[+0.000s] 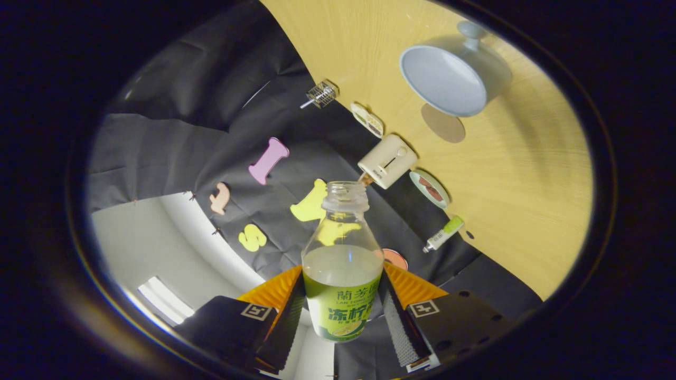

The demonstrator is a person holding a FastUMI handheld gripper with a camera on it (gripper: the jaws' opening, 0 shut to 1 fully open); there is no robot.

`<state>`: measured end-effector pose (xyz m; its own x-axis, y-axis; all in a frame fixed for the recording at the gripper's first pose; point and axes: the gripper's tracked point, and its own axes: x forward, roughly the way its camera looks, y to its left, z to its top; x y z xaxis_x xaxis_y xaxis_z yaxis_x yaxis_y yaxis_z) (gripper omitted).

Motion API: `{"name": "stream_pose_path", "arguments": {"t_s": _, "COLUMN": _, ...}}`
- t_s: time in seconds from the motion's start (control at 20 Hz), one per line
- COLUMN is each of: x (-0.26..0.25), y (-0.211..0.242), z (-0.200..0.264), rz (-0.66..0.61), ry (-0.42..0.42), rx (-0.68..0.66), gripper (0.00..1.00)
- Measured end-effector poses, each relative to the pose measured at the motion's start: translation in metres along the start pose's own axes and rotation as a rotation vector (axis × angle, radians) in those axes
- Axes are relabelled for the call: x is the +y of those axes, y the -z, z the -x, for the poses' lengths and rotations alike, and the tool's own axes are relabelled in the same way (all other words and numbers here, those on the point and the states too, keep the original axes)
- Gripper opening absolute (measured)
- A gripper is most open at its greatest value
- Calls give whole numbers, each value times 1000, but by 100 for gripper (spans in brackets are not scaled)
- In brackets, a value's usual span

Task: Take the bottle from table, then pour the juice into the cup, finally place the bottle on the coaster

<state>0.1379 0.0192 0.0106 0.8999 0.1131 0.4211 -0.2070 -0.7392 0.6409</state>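
My gripper (342,309) is shut on a clear juice bottle (342,264) with a green label, both fingers pressing its lower body. The bottle has no cap and holds pale juice up to about its shoulder. The whole view is rolled hard to one side, so the wooden table (517,174) stands almost on edge beyond the bottle. A pale blue cup (442,79) stands on the table far beyond the bottle's mouth, its opening facing me. A round brown coaster (443,123) lies on the wood just beside the cup.
Along the table's back edge sit a cream toaster (387,161), a small wire basket (320,95), two small dishes (429,188) and a green-capped tube (443,233). A pale blue stemmed piece (471,31) stands behind the cup.
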Motion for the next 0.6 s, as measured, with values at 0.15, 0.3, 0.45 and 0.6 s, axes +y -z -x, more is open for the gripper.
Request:
{"name": "stream_pose_path", "arguments": {"t_s": 0.15, "x": 0, "y": -1, "z": 0, "rz": -15, "ry": -12, "rx": -1, "gripper": 79}}
{"name": "stream_pose_path", "arguments": {"t_s": 0.3, "x": 0, "y": -3, "z": -1, "rz": -8, "ry": -22, "rx": -15, "gripper": 79}}
{"name": "stream_pose_path", "arguments": {"t_s": 0.45, "x": -11, "y": -10, "z": -1, "rz": 157, "ry": 60, "rx": -40, "gripper": 79}}
{"name": "stream_pose_path", "arguments": {"t_s": 0.6, "x": -22, "y": -8, "z": -4, "rz": 324, "ry": 150, "rx": -29, "gripper": 79}}
